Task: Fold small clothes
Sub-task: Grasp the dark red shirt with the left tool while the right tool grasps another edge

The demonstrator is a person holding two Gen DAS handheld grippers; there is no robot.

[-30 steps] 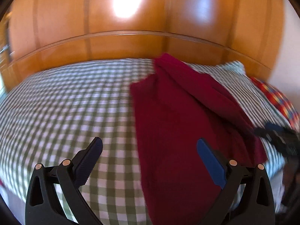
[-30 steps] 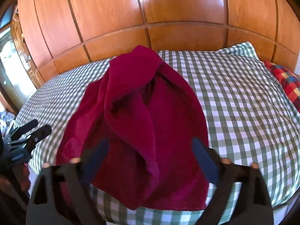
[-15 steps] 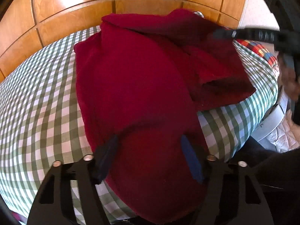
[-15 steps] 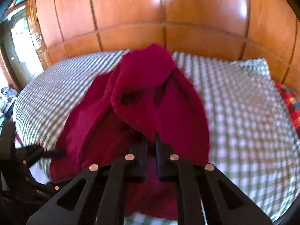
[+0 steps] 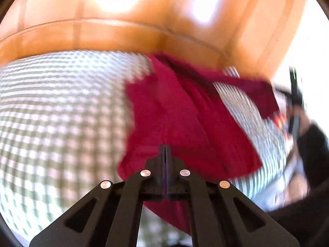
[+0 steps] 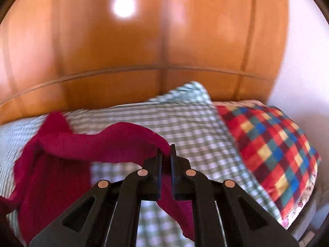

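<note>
While both pinch points draw it taut above the green-checked bed (image 6: 185, 127), a crimson garment (image 5: 174, 111) hangs half-lifted in front of the wooden headboard (image 6: 144, 41), its far end trailing on the bedcover below that panelling. The left hand-held gripper (image 5: 165, 150), whose jaws have just been closing, is clamped tight on the garment's near edge; the right hand-held gripper (image 6: 166, 154), its jaws also just closed, nips a raised hem and holds it out to the side, toward the bright multicoloured checked pillow (image 6: 267, 144) lying to the right beneath the headboard. Held at two separate points, the cloth can likely be shaken flat and spread for a first fold, which does not appear to have begun.
</note>
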